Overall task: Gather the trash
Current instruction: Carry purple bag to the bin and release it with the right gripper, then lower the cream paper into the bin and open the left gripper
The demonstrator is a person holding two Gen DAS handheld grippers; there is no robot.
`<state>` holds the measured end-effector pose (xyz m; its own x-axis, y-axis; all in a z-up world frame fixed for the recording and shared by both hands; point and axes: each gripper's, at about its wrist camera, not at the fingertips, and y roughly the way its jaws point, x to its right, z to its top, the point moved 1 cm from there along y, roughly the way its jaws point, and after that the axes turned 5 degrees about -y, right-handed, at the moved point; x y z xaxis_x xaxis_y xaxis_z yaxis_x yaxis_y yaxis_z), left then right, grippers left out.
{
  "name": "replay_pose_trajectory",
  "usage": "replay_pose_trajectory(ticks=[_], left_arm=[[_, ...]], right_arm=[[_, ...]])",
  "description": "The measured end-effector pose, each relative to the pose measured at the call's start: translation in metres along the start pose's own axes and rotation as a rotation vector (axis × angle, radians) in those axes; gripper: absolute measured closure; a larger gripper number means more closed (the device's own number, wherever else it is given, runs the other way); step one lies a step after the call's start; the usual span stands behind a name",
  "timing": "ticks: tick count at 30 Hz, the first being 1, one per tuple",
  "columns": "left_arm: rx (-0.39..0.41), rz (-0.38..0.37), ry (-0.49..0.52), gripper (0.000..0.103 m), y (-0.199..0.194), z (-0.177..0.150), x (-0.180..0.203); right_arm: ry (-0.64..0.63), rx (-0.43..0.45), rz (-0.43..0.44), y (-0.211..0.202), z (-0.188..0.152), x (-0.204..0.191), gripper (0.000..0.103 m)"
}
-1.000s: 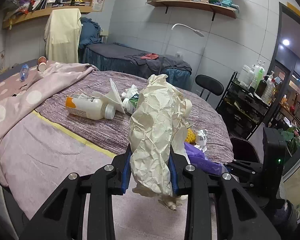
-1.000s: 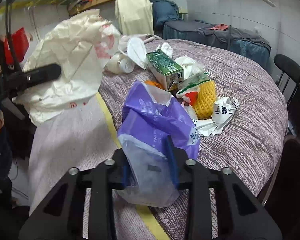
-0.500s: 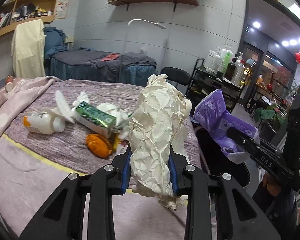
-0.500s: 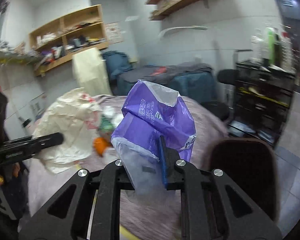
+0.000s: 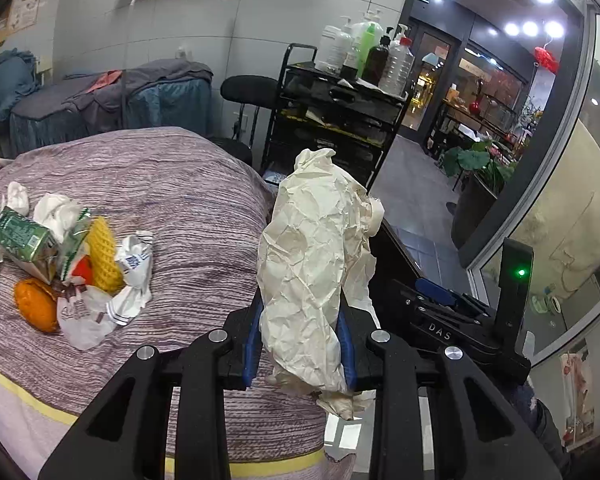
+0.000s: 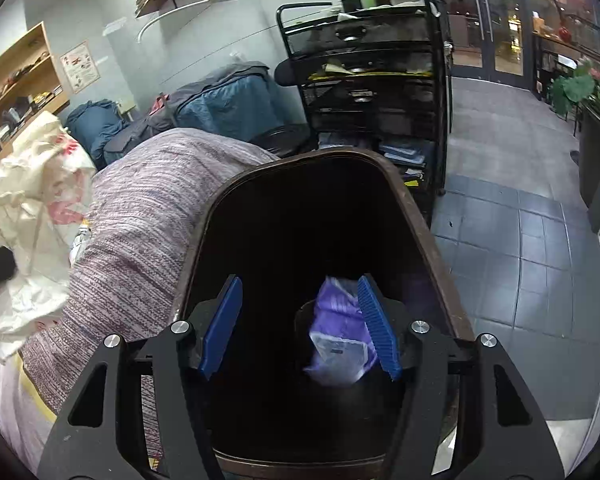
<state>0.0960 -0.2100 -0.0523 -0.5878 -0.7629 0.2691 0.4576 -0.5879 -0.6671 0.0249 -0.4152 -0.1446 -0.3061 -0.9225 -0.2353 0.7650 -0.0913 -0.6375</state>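
Note:
My left gripper [image 5: 300, 342] is shut on a crumpled cream paper bag [image 5: 316, 264] and holds it upright past the bed's right end. My right gripper [image 6: 300, 328] is open above a dark brown trash bin [image 6: 424, 220]. A purple plastic bag [image 6: 340, 336] is blurred inside the bin, free of the blue pads [image 6: 376, 328]. More trash lies on the bed in the left wrist view: a green carton [image 5: 18, 238], a yellow foam net [image 5: 102, 254], an orange piece [image 5: 36, 308] and white wrappers [image 5: 130, 276]. The paper bag also shows in the right wrist view [image 6: 32, 216].
The purple-striped bed [image 5: 172, 200] lies left of the bin. A black cart [image 5: 332, 120] with bottles and a black stool [image 5: 252, 90] stand behind. A glass door and tiled floor [image 6: 512, 220] are to the right. The right gripper's body [image 5: 460, 324] is beside the paper bag.
Both grippers swung right, away from the bed. My right gripper moved over the bin, opened and let go of the purple bag, which now drops inside. The left still holds the paper bag.

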Motion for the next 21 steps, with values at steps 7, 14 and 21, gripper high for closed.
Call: replay_pose_trajectory(ticks=[7, 14, 21], left_arm=[[-0.089, -0.023, 0.049, 0.072, 0.038, 0.004, 0.027], [-0.169, -0.028, 0.108, 0.072, 0.073, 0.0, 0.052], [-0.244, -0.009, 0.17, 0.071, 0.101, -0.009, 0.067]], right_arm=[[-0.002, 0.114, -0.122, -0.027, 0.011, 0.012, 0.036], [0.028, 0.208, -0.212, -0.056, 0.019, 0.033, 0.026], [0.074, 0.233, -0.265, -0.073, 0.02, 0.056, 0.021]])
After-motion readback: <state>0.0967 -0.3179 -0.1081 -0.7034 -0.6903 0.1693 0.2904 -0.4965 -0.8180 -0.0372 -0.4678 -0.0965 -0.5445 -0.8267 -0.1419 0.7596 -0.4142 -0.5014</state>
